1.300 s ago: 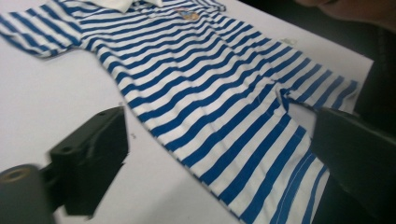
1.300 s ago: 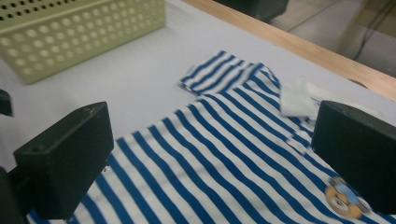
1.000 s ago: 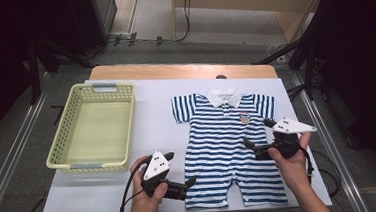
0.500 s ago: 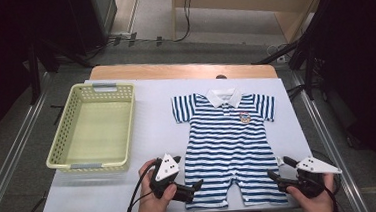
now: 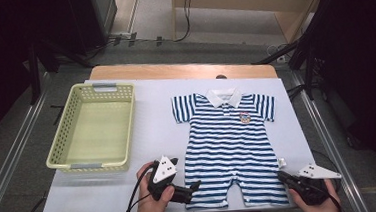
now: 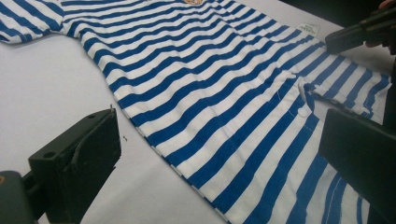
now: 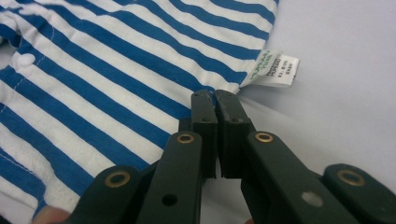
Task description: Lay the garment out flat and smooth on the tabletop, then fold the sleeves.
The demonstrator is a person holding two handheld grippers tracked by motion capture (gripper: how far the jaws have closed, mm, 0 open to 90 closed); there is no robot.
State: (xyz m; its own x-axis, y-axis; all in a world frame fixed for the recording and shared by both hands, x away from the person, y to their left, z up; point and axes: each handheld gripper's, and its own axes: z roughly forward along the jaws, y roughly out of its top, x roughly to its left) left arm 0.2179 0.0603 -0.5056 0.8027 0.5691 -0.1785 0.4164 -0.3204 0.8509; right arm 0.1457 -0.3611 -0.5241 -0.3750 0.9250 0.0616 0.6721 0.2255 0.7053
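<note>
Where the striped romper (image 5: 231, 148) lies: flat on the white table (image 5: 158, 133), collar toward 12 o'clock, legs toward 6 o'clock.
Right gripper (image 7: 215, 96): jaws have just been closing and now meet at the romper's side hem, just beside the care label (image 7: 273, 69); whether cloth is pinched between them cannot be told.
Left gripper (image 5: 194, 187): at 7 o'clock of the romper, jaws spread wide, the left leg's edge lying between them, pads clear.
Basket (image 5: 95, 127): pale yellow, at 9 o'clock of the romper, well apart.
</note>
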